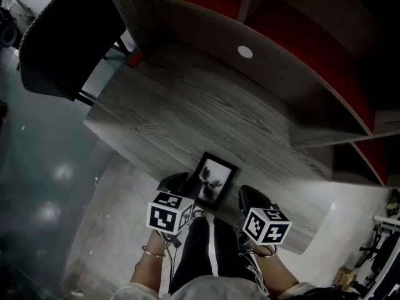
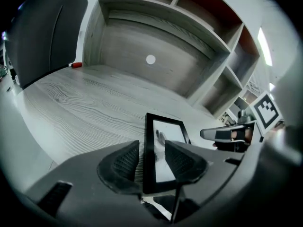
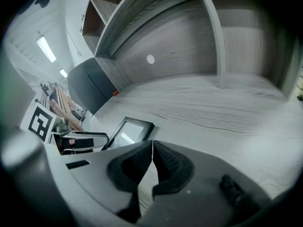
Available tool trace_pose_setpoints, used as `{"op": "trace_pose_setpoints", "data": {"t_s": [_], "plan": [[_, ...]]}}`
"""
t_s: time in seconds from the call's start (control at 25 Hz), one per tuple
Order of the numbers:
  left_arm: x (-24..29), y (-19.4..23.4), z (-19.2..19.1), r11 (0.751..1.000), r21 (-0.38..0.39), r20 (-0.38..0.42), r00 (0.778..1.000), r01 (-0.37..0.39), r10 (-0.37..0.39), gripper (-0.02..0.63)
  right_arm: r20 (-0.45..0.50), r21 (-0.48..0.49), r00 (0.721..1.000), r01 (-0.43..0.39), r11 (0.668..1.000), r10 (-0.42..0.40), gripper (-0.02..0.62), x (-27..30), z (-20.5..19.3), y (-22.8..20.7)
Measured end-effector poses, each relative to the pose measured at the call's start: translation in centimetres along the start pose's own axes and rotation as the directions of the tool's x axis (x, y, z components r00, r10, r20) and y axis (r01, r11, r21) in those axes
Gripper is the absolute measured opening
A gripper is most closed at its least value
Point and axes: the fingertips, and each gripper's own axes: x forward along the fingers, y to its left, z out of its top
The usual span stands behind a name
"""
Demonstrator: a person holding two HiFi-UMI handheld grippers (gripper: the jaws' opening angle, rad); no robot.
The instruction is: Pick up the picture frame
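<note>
My left hand-held gripper stood wide open astride the near edge of the frame, at the front of the surface, poised to clamp, while my right hand-held gripper sat shut, empty, beside the frame.

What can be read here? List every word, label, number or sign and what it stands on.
No readable words or numbers anywhere.
Left marker cube and right marker cube: black-and-white square code patterns, no letters.
Picture frame: a dark picture, no print visible.
White disc on the desk's back panel: blank.
</note>
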Motion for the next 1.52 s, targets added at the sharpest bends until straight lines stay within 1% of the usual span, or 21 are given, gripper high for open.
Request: {"op": "trace_pose_setpoints", "data": {"t_s": [0.12, 0.24, 0.32, 0.52, 0.72, 0.92, 1.12, 1.4, 1.52], "plan": [[0.7, -0.5, -0.6, 1.0, 0.023, -0.048, 0.999, 0.016, -0.015, 0.178, -0.001, 0.006, 1.0, 0.002, 1.0, -0.002, 0.032, 0.1, -0.1, -0.1], [1.2, -0.5, -1.0, 0.999, 0.038, -0.076, 0.997, 0.014, -0.011, 0.176, 0.002, 0.006, 1.0, 0.01, 1.0, -0.01, 0.032, 0.1, 0.1, -0.4], [1.4, -0.4, -1.1, 0.999, 0.036, -0.081, 0.997, 0.013, -0.01, 0.176, -0.002, 0.01, 1.0, 0.01, 1.0, -0.01, 0.032, 0.2, -0.1, -0.6], [1.4, -0.1, -1.1, 0.999, 0.033, -0.087, 0.996, 0.005, -0.002, 0.141, -0.002, 0.009, 1.0, 0.015, 1.0, -0.015, 0.032, 0.3, 0.2, -1.0], [1.5, 0.0, -1.2, 0.999, 0.033, -0.106, 0.994, -0.015, 0.018, 0.141, -0.009, 0.013, 1.0, 0.004, 1.0, -0.004, 0.032, 0.6, 0.1, -1.0], [1.6, 0.1, -1.1, 0.999, 0.005, -0.137, 0.99, -0.037, 0.038, 0.132, -0.003, 0.014, 1.0, 0.007, 1.0, -0.007, 0.032, 0.5, 0.4, -1.2], [1.7, 0.3, -1.0, 0.999, -0.026, -0.186, 0.982, -0.026, 0.021, 0.118, 0.004, 0.017, 1.0, 0.008, 1.0, -0.008, 0.032, 0.5, 0.6, -1.5], [1.6, 0.5, -0.9, 0.997, -0.076, -0.208, 0.978, -0.013, -0.003, 0.098, 0.005, 0.024, 1.0, 0.001, 1.0, -0.001, 0.032, 0.3, 0.7, -1.6], [1.5, 0.6, -0.9, 0.996, -0.087, -0.205, 0.979, -0.021, 0.003, 0.091, 0.008, 0.025, 1.0, 0.003, 1.0, -0.003, 0.032, 0.2, 0.8, -1.8]]}}
